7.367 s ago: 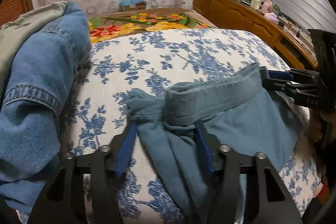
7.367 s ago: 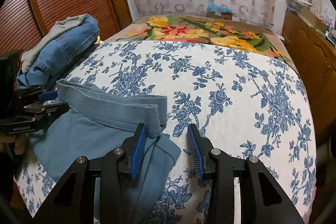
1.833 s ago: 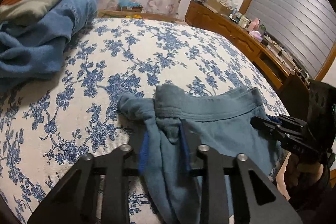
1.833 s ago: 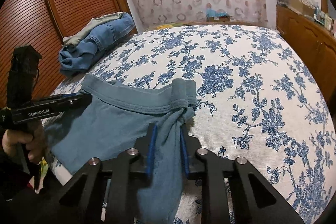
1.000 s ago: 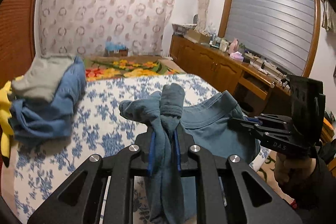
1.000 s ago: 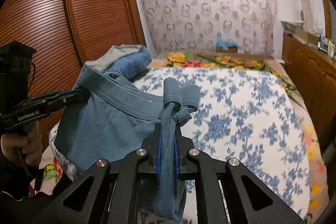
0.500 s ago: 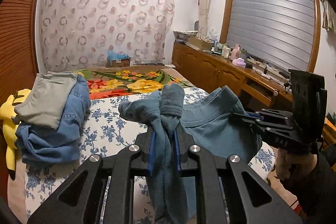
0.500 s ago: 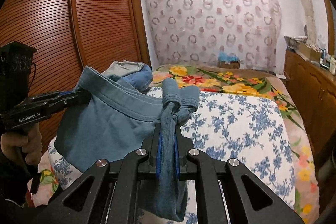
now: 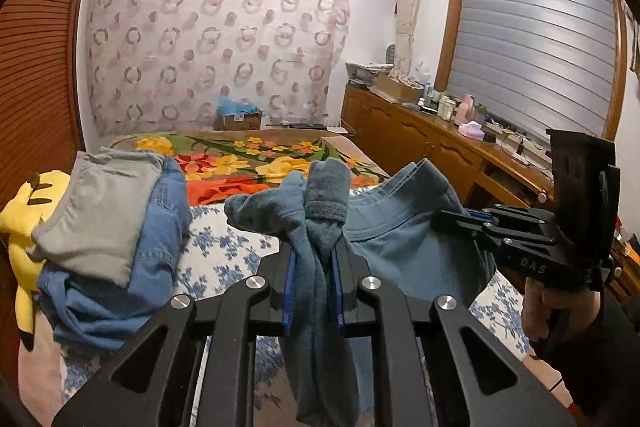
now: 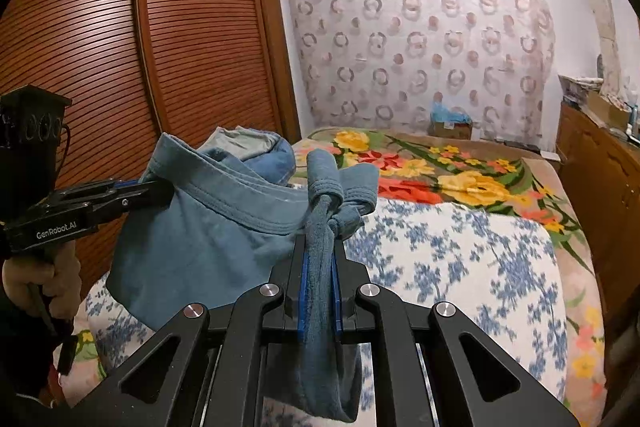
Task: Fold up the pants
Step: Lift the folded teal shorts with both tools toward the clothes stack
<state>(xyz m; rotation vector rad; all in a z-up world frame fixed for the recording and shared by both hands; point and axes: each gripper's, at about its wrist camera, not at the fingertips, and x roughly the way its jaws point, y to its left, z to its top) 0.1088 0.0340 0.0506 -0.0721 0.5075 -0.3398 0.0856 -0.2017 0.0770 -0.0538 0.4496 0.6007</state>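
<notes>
The teal-blue pants [image 9: 396, 239] hang in the air above the bed, held by the waistband at both ends. My left gripper [image 9: 312, 259] is shut on one bunched end of the waistband; it also shows in the right wrist view [image 10: 160, 191] at the left. My right gripper [image 10: 320, 259] is shut on the other bunched end [image 10: 324, 187]; it shows in the left wrist view [image 9: 444, 221] at the right. The waistband sags between the two. The legs hang below, mostly hidden.
The bed with a blue-flowered cover [image 10: 460, 259] lies below. A pile of jeans and a grey garment [image 9: 104, 223] sits at the left by a yellow plush toy [image 9: 16, 211]. A wooden wardrobe [image 10: 160, 47] stands left, a wooden cabinet [image 9: 420, 143] right.
Both grippers closed on the waistband ends and lifted the pants off the bed. In the last half second they rose slightly higher.
</notes>
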